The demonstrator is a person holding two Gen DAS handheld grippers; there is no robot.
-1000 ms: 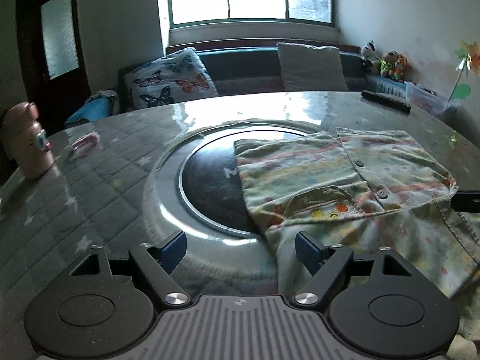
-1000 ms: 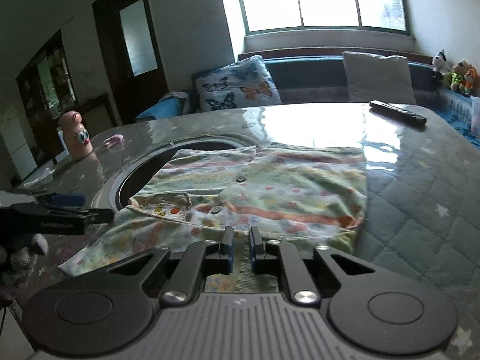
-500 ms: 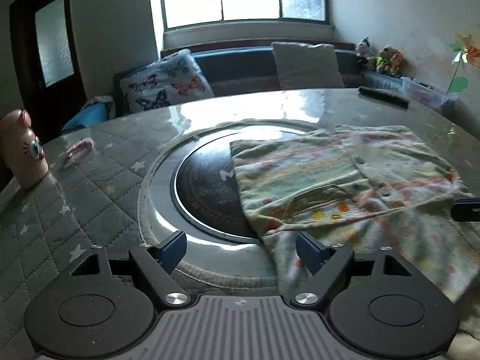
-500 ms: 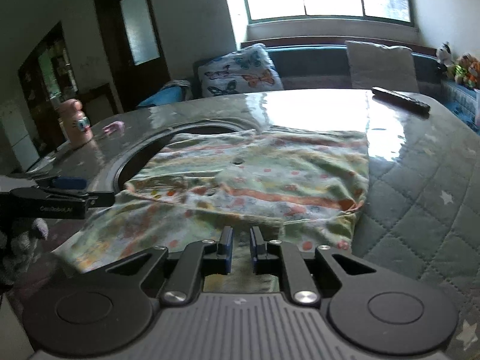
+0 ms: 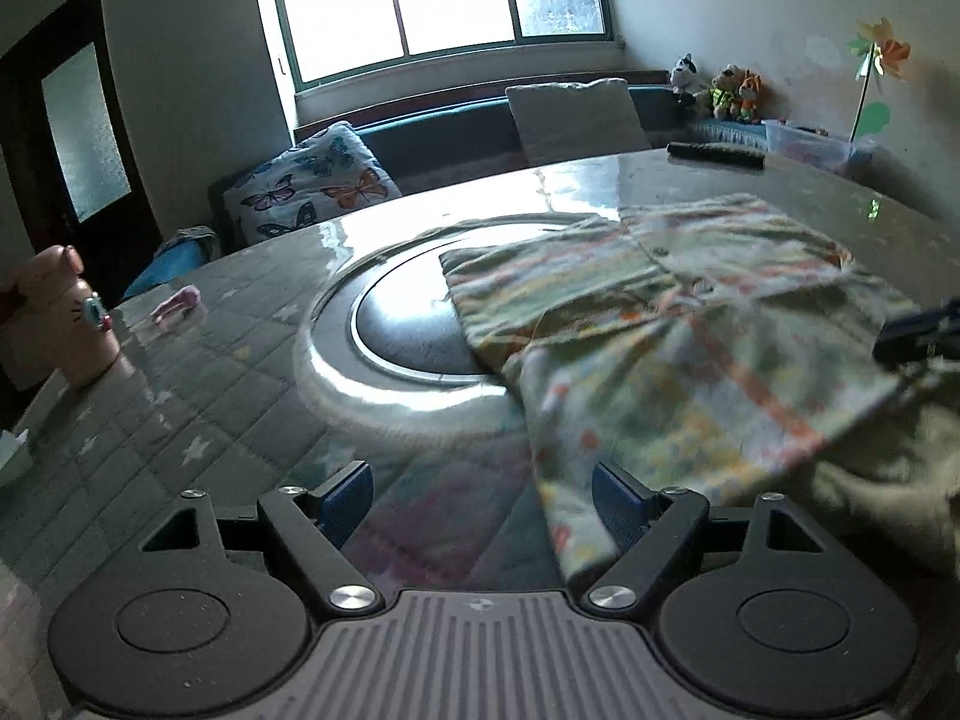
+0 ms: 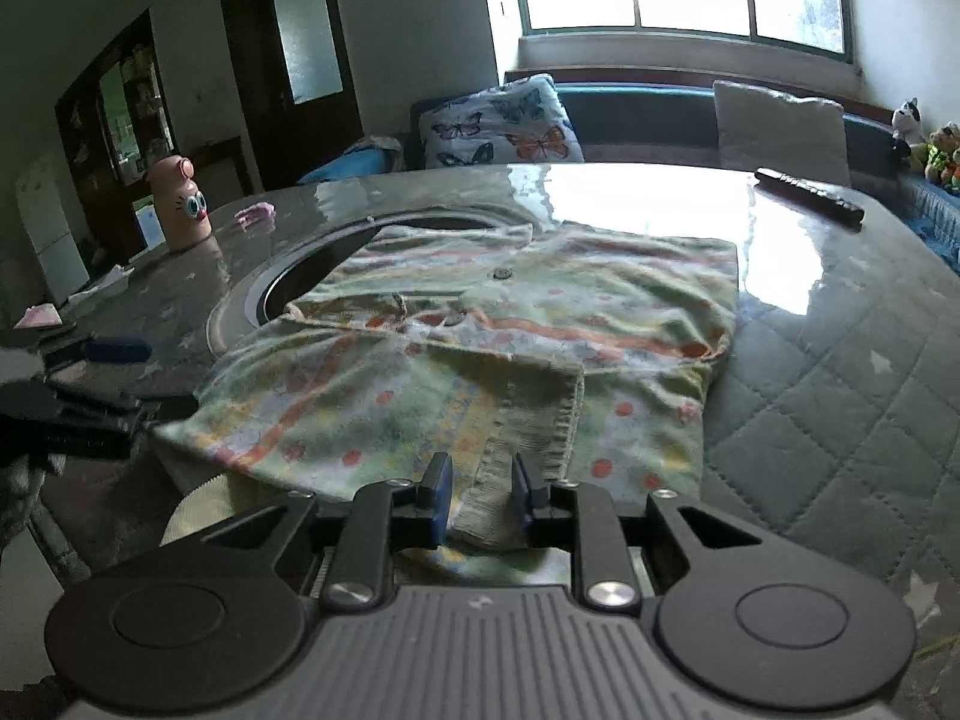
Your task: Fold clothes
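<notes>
A pale green garment (image 5: 690,360) with orange stripes, dots and buttons lies spread on the quilted table (image 5: 210,408), partly over a round dark inset (image 5: 408,330). My left gripper (image 5: 480,495) stands open just above the table at the garment's near left corner, and the cloth edge reaches in beside its right finger. The garment (image 6: 510,324) has a ribbed hem that runs between the fingers of my right gripper (image 6: 480,480). Those jaws are opening and the pads no longer pinch the cloth. The left gripper (image 6: 138,381) shows at the left edge of the right wrist view.
A pink bottle with a cartoon face (image 6: 180,204) stands at the far left of the table, with a small pink object (image 6: 255,216) beside it. A black remote (image 6: 810,195) lies at the far right. A sofa with cushions (image 6: 504,126) runs under the window.
The right jaws have parted from shut to a narrow gap around the hem. Both grippers have drawn back toward the near edge, and the garment's near part lies closer and more bunched.
</notes>
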